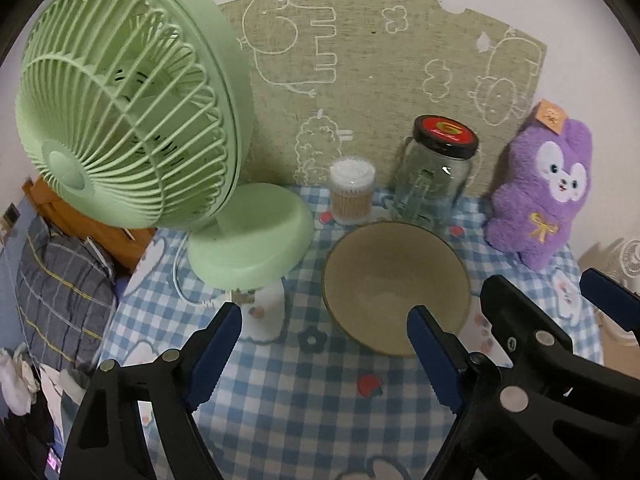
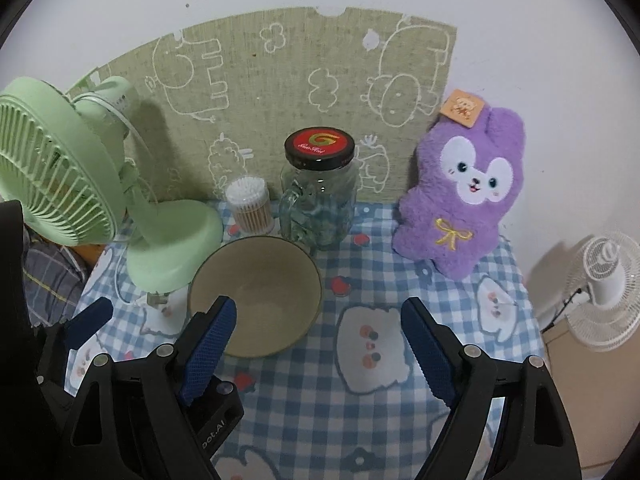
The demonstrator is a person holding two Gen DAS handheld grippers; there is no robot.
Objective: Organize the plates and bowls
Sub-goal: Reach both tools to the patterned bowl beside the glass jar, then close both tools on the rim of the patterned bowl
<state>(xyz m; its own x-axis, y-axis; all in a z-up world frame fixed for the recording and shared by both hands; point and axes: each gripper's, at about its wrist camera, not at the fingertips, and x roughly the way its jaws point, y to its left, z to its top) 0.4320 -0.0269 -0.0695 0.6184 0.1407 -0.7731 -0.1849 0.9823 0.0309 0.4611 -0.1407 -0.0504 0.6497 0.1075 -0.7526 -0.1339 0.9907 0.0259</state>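
Tablecloth [image 2: 304, 392] holds bowl [image 2: 256, 294] (claws apart)

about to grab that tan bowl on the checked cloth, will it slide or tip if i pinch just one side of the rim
The bowl looks like glazed ceramic, so probably stiff, fairly heavy and breakable. Its wall is deep and steep, so a one-sided rim pinch would likely let it tilt downward. Sitting on the soft tablecloth, it may drag the cloth rather than slide cleanly. Both hand-held grippers, left and right, are open.

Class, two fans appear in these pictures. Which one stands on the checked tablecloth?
The green fan, its round base beside the bowl. The white fan stands off the table, lower down at the right.
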